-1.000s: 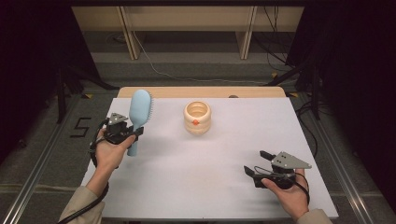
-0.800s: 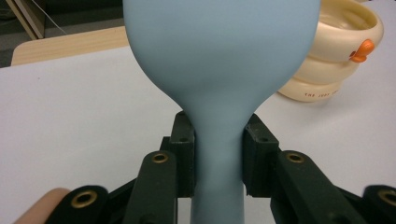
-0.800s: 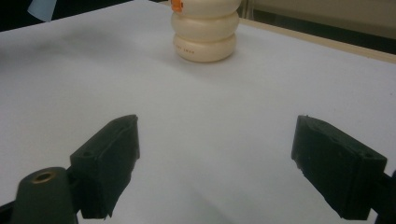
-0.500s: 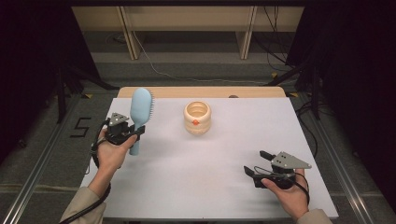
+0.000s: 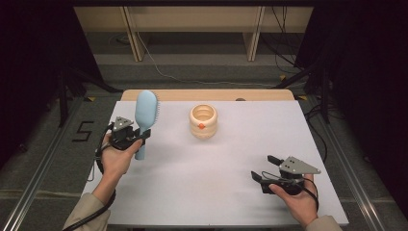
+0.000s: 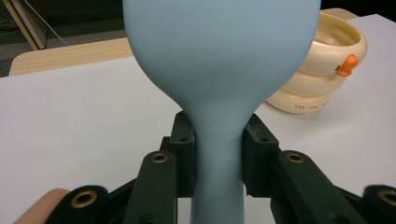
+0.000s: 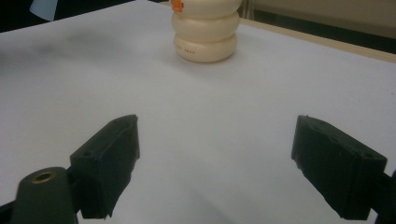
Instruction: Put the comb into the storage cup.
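1. A rectangular table (image 5: 207, 192) with a white top; a strip of bare light wood shows along its far edge, at 12 o'clock.
2. A cream holder (image 5: 203, 121) of three stacked rings, with a small orange mark on its side, stands upright on the white surface, just toward 12 o'clock from the centre.

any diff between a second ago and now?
Nothing visibly changed. The left gripper still holds the blue brush upright by its handle, the right gripper still rests open on the table, and the cream cup sits where it was.
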### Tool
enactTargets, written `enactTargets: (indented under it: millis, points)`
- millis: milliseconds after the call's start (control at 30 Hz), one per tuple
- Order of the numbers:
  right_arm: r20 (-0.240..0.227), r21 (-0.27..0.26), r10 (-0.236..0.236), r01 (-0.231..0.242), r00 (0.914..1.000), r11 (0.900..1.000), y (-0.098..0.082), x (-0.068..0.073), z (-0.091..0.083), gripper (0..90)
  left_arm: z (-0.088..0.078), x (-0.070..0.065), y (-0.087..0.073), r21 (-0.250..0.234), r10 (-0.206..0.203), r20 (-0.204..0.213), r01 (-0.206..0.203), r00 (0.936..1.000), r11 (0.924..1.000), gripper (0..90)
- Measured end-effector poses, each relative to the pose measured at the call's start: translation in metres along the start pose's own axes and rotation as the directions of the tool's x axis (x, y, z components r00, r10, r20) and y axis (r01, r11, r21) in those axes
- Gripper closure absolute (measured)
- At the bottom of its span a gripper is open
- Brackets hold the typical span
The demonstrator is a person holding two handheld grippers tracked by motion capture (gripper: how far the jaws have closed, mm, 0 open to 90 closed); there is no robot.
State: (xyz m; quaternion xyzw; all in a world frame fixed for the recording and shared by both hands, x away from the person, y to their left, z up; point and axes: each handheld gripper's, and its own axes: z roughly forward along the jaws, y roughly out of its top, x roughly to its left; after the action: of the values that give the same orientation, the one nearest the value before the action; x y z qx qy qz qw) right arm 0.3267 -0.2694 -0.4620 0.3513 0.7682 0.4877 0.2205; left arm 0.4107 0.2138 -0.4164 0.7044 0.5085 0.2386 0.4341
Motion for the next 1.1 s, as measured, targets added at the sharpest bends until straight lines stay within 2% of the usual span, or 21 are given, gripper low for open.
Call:
enactTargets:
  millis: [600, 1100]
  points:
    - [-0.001, -0.008, 0.002, -0.002, 1.0, 1.0, 0.0, 0.0, 0.0, 16.0, -0.002, -0.007, 0.001, -0.017, 0.004, 0.015, -0.004, 0.9999, 0.9998, 69.5]
    - [0.0, -0.01, 0.003, -0.003, 1.0, 1.0, 0.0, 0.0, 0.001, 16.0, -0.002, -0.02, 0.001, -0.016, 0.029, 0.038, -0.029, 0.9989, 0.9995, 69.5]
